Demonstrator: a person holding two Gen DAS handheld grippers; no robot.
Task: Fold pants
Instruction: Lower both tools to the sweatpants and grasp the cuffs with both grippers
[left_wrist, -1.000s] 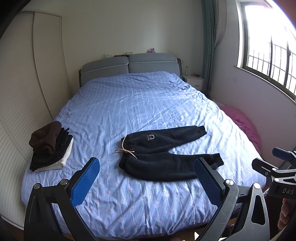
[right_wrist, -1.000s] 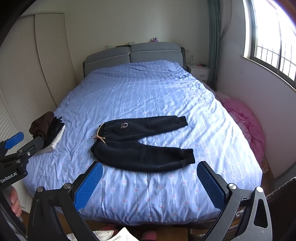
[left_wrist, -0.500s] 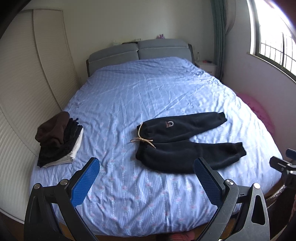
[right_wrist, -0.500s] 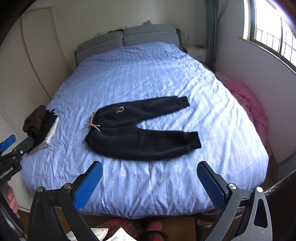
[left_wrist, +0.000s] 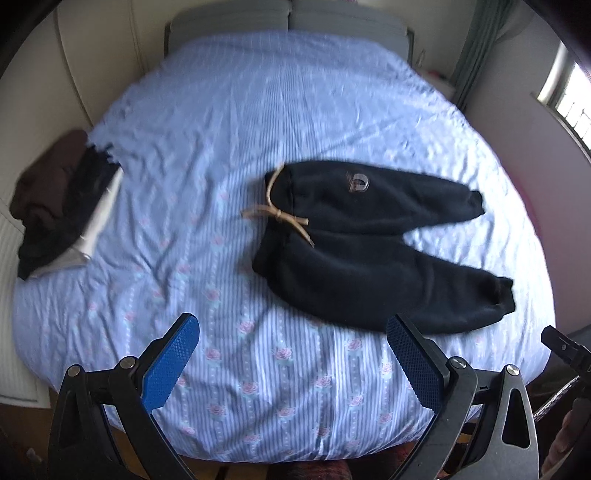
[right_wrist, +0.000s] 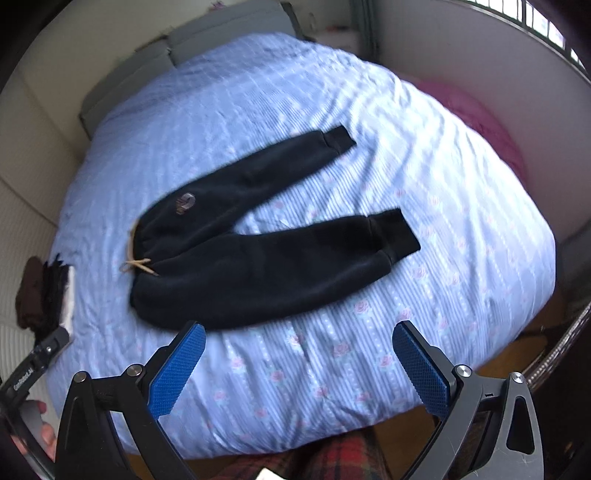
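Black fleece pants lie flat on the blue striped bed, waistband to the left with a tan drawstring, both legs spread to the right. They also show in the right wrist view. My left gripper is open and empty, above the bed's near edge, just short of the near leg. My right gripper is open and empty, over the near edge below the near leg.
A pile of dark folded clothes sits at the bed's left edge. A pink heap lies on the floor right of the bed. Grey headboard at the far end. Wall and window stand to the right.
Both grippers have moved forward and tilted down toward the bed. The pants now look larger and closer. Both grippers stayed open.
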